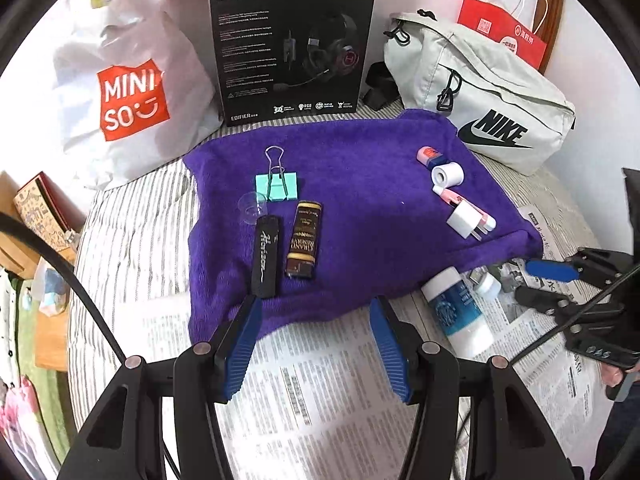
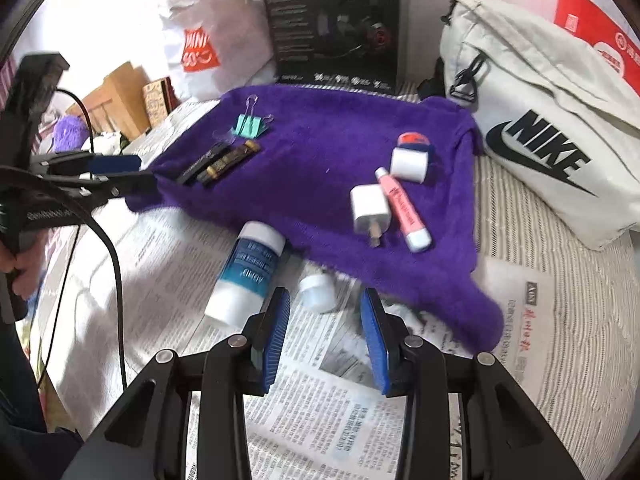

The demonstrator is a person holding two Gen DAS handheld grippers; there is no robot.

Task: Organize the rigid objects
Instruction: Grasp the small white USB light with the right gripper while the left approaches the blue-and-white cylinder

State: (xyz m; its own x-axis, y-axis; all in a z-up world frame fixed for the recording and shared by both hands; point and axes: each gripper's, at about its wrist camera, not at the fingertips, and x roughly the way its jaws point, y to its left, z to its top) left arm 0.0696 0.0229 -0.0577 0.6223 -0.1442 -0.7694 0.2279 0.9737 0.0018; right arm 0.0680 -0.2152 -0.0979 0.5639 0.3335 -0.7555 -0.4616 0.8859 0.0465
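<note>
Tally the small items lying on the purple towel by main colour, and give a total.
White: 2 (charger plug, roll)
Pink: 1 (tube)
Pink and blue: 1 (small stick)
Black: 1 (case)
Brown: 1 (bar)
Mint: 1 (binder clip)
Clear: 1 (cup)
Total: 8

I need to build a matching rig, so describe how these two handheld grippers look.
Both the left gripper and right gripper have black angular frames with round silver pivot pins and two fingers faced with ribbed blue pads. A black cable trails from the left one.
</note>
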